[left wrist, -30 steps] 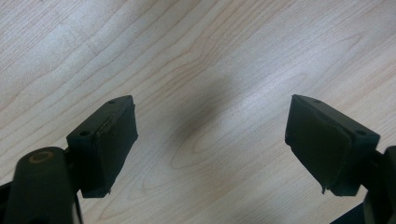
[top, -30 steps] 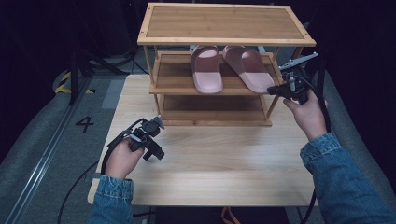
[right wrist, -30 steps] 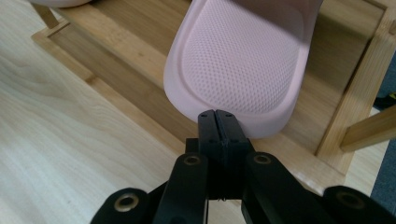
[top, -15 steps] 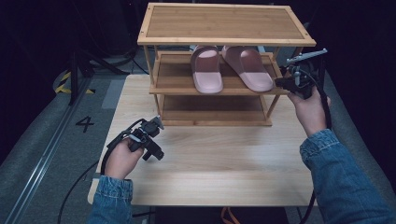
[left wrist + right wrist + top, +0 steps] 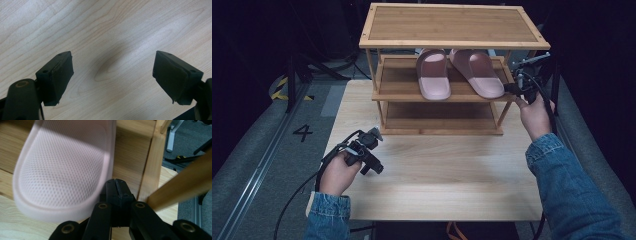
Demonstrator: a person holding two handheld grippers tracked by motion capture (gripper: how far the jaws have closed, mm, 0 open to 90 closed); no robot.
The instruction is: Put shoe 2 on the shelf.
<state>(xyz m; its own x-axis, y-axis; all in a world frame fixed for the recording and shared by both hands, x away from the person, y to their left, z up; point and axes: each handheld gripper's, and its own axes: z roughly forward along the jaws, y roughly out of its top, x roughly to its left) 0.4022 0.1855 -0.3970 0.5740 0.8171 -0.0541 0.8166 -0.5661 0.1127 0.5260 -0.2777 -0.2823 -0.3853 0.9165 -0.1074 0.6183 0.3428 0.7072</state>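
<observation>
Right gripper (image 5: 117, 185) closed empty at slipper (image 5: 62, 167) edge by rack (image 5: 439, 95) post; left gripper (image 5: 112, 75) open over bare table (image 5: 447, 170).

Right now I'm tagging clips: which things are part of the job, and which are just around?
In the job: right slipper, left slipper, rack, right claw shut beside the slipper.
Just around: left claw, open over the table; floor marking "4".

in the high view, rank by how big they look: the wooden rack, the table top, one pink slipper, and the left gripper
1. Table top, though the wooden rack hides part of it.
2. Wooden rack.
3. Left pink slipper.
4. Left gripper, somewhat smaller than the slipper.
</observation>
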